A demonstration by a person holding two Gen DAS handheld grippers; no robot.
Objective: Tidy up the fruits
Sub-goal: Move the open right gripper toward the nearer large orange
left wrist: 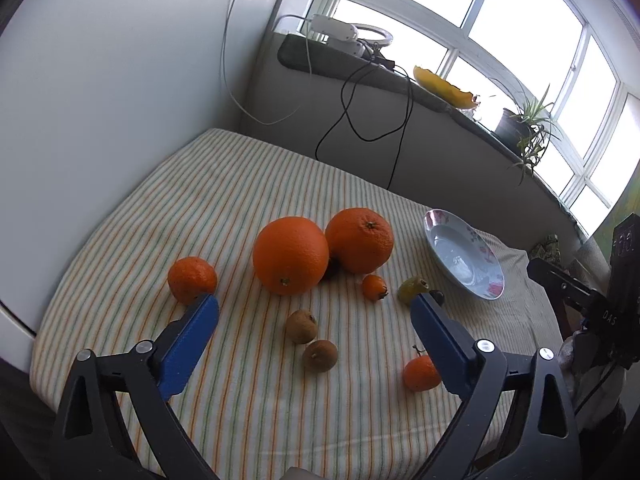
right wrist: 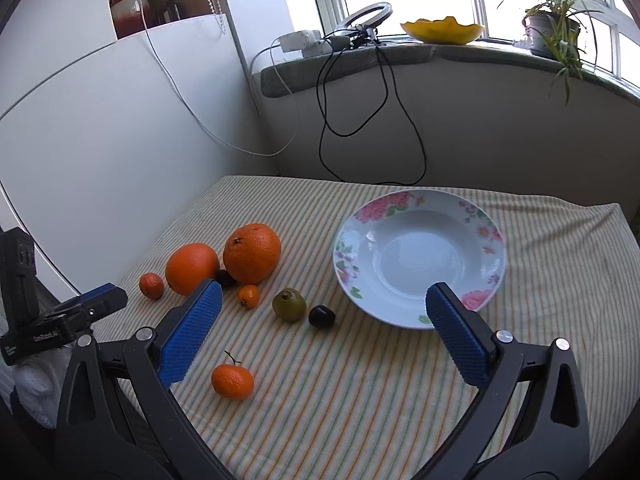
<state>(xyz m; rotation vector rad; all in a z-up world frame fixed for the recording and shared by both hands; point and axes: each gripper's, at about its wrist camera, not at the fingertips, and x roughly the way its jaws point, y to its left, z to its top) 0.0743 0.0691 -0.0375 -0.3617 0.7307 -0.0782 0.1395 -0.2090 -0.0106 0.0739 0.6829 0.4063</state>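
Note:
Fruits lie on a striped cloth [left wrist: 240,200]. Two big oranges [left wrist: 290,255] [left wrist: 360,240] touch each other; they also show in the right wrist view [right wrist: 192,268] [right wrist: 252,253]. A mandarin [left wrist: 191,280] lies left of them. Two brown fruits [left wrist: 301,326] [left wrist: 320,355], a small orange fruit [left wrist: 374,287], a green fruit [right wrist: 289,305], a dark fruit [right wrist: 321,316] and a stemmed mandarin [right wrist: 232,381] lie in front. An empty flowered plate [right wrist: 416,208] stands to the right. My left gripper [left wrist: 314,304] is open above the brown fruits. My right gripper [right wrist: 324,296] is open between fruits and plate.
A white wall panel [right wrist: 100,128] stands left of the table. A windowsill [right wrist: 400,60] behind holds a yellow bowl [right wrist: 442,30], a potted plant [right wrist: 554,28], a ring light and a power strip; cables [right wrist: 360,120] hang down toward the table's far edge.

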